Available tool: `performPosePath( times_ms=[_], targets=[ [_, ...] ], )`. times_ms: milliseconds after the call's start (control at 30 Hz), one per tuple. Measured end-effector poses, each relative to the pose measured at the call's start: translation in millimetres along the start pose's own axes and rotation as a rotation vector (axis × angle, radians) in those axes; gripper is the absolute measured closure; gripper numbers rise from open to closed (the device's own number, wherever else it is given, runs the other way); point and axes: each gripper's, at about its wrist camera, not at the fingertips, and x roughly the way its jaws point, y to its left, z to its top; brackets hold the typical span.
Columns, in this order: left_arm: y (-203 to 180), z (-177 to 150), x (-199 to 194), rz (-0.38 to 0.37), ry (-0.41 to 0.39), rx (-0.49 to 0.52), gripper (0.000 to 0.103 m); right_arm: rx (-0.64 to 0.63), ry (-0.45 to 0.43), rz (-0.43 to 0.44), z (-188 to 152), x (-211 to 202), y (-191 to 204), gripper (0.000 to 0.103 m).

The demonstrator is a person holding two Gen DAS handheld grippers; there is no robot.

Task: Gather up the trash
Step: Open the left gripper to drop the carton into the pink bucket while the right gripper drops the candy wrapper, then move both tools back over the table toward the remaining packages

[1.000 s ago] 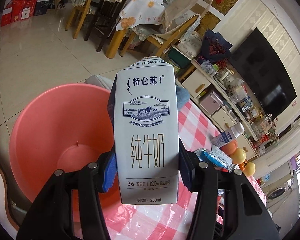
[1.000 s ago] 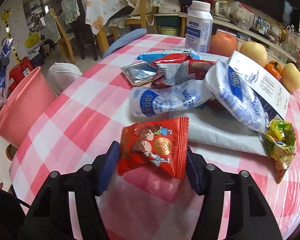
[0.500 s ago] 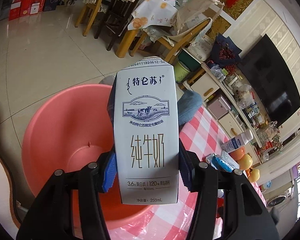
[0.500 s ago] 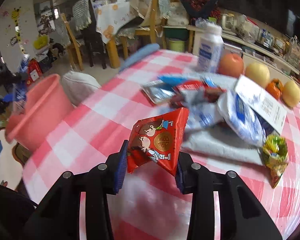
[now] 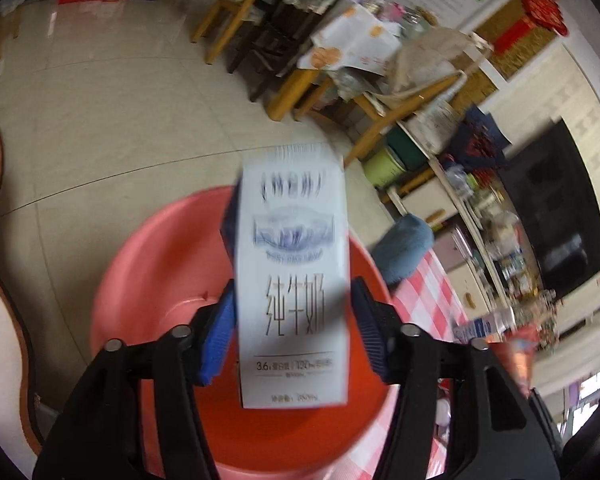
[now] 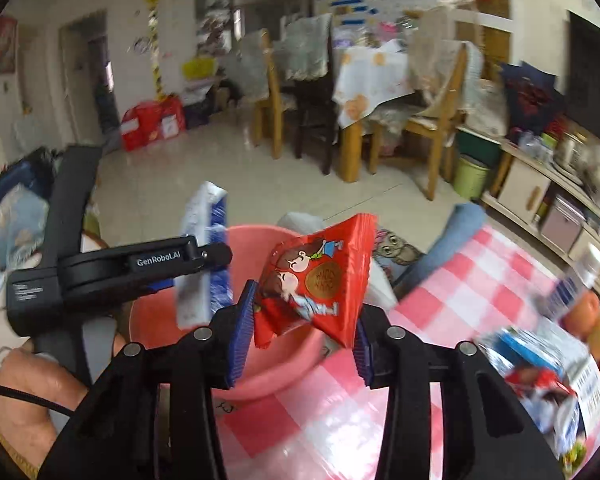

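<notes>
The left gripper (image 5: 292, 332) hangs over the pink plastic basin (image 5: 148, 264), and its jaws are opening: the white milk carton (image 5: 294, 280) stands upright between the blue pads (image 5: 216, 340), smeared by motion blur, with a gap showing on its right side, so it looks already loose rather than pinched, though the blur makes the left contact hard to judge. The carton's lower end sits in front of the basin's hollow, above its bottom. In the right wrist view the same carton (image 6: 202, 256) appears edge-on at the tip of the left gripper (image 6: 216, 264), over the near rim of the basin (image 6: 256, 380), with a hand (image 6: 28, 396) behind the tool at the lower left. The right gripper (image 6: 300, 332) has its jaws easing wider, yet the red snack packet (image 6: 320, 276) with cartoon children on it is lodged between the blue pads, both lower corners against them, tilted and raised above the basin's rim. The basin stands just beside the edge of the counter (image 6: 300, 432), which is covered with a red-and-white checked cloth. Farther right on the counter lie a heap of blue and white wrappers (image 6: 540, 364), a small white bottle (image 6: 576, 284) and some fruit (image 6: 584, 312), all blurred.
</notes>
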Motion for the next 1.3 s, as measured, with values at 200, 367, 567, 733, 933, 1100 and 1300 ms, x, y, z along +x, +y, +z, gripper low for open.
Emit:
performPosePath(
  times_ms=[200, 367, 567, 733, 933, 1100, 1300],
  targets=[
    [5.9, 5.0, -9.6, 0.046, -0.084, 0.015, 0.02, 0.061, -0.029, -0.003, -7.0, 5.5, -1.4, 0.022],
    [-9.1, 2.9, -24.4, 0.04, -0.207, 0.096, 0.011, 0.112, -0.057, -0.065, -22.0, -15.9, -17.0, 0.017],
    [-45.1, -6.8, -36.5, -0.01, -0.307, 0.254, 0.01, 0.135, -0.096, -0.187, -53.0, -43.6, -36.3, 0.014],
    [-67.8, -18.4, -46.1, -0.074, -0.297, 0.332, 0.01, 0.146, -0.113, -0.292, -84.9, -72.1, -52.2, 0.007],
    [-101.1, -28.6, -68.0, -0.128, -0.261, 0.369, 0.01, 0.201, -0.106, -0.299, -115.7, -91.5, -78.4, 0.005],
    [-136.8, -39.8, -101.5, -0.11, -0.268, 0.456, 0.01, 0.251, -0.129, -0.283, -141.5, -103.7, -95.4, 0.005],
    [-168.6, -57.4, -135.1, -0.106, -0.328, 0.574, 0.01, 0.331, -0.111, -0.285, -161.5, -117.4, -137.2, 0.005]
  ],
)
